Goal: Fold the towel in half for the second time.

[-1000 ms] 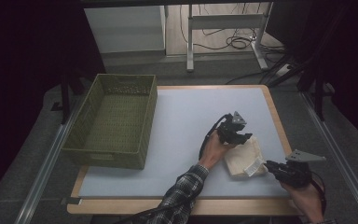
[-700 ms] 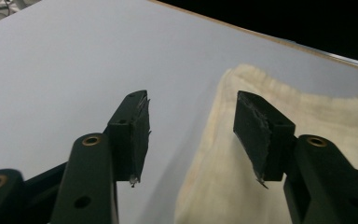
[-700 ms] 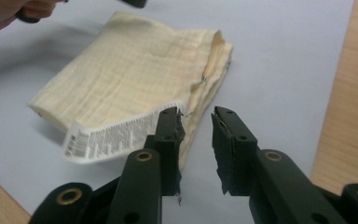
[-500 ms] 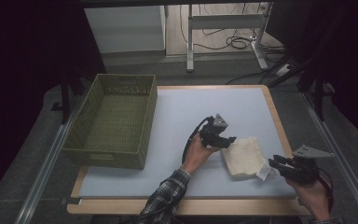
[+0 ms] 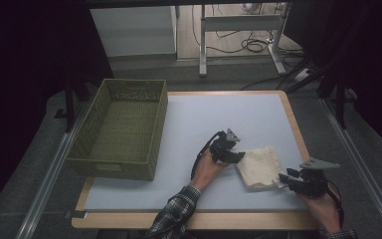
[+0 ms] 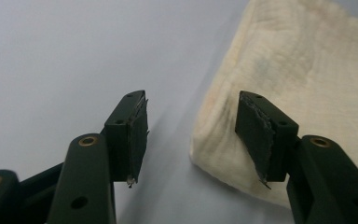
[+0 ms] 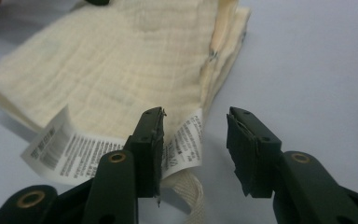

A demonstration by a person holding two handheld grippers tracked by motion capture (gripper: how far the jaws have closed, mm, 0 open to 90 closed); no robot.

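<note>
Your folded cream cloth (image 5: 260, 167) lies flat on the surface (image 5: 229, 119), near its right front corner. Left hand-held gripper (image 6: 191, 135) stands part open astride the cloth's corner, gripping nothing. Right hand-held gripper (image 7: 195, 149), jaws just opening, holds nothing; the care label (image 7: 70, 147) lies beside it. Judged step: regrasping. Next, close on both edges squarely.

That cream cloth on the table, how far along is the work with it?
The cream cloth already lies folded into a small pad on the table. Both tools sit at its edges with jaws open and have just been opening: the left tool at one corner, the right tool by the white care label. The green basket holds nothing; moving the cloth there looks like what is left.
</note>
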